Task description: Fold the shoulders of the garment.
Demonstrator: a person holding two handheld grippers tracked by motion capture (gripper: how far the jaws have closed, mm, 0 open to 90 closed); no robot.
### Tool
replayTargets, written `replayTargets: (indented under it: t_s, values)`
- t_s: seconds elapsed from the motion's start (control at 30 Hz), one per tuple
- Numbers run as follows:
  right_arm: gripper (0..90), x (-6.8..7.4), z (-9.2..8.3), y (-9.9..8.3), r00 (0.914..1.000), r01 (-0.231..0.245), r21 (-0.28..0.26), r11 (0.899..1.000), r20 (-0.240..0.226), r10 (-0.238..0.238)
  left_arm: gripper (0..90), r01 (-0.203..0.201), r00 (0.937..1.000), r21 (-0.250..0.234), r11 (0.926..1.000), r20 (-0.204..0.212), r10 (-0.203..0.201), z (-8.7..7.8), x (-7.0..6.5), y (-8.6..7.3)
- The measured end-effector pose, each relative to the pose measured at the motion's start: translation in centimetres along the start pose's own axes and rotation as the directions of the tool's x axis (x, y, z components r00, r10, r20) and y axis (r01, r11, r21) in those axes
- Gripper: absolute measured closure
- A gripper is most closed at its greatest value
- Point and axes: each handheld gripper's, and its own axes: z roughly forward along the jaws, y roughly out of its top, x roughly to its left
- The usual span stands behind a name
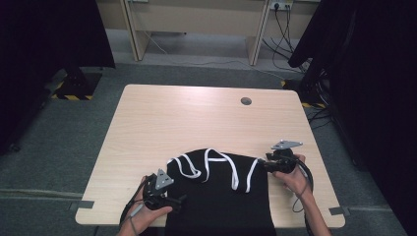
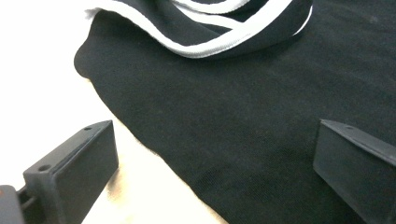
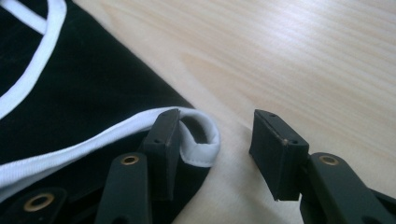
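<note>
A black garment (image 1: pixel 221 196) with white trim (image 1: pixel 236 172) lies bunched at the table's near edge and hangs over it. My left gripper (image 1: pixel 173 201) is at the garment's left edge. In the left gripper view its jaws stand wide apart, and the left gripper (image 2: pixel 210 172) is open over the black cloth (image 2: pixel 243 121) without pressing it. My right gripper (image 1: pixel 264 164) is at the garment's upper right corner. The right gripper (image 3: pixel 219 149) is open; a loop of white trim (image 3: pixel 203 140) rests against the inner face of one jaw, and bare table lies under the gap.
The light wooden table (image 1: pixel 196 118) is bare beyond the garment, with a round cable hole (image 1: pixel 246 101) at the far right. Dark curtains stand on both sides, a desk frame and cables behind. A cable trails from each gripper over the near edge.
</note>
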Motion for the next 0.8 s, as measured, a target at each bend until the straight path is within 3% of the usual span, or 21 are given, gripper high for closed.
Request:
replayTargets:
  t_s: [0.3, 0.8]
  values:
    - [53.4, -0.6, 0.8, 0.8, 0.9994, -0.013, -0.007, 1.000, 0.034, 0.013, 0.0, 0.018, 0.9997, 0.002, 0.9998, -0.018, -0.018, 0.2, 0.4, 0.2]
    - [53.3, -1.7, 2.6, 2.8, 0.9971, -0.042, -0.010, 0.999, 0.063, 0.043, 0.0, 0.051, 0.9974, -0.002, 0.9987, -0.051, -0.051, 1.6, 2.7, 1.6]
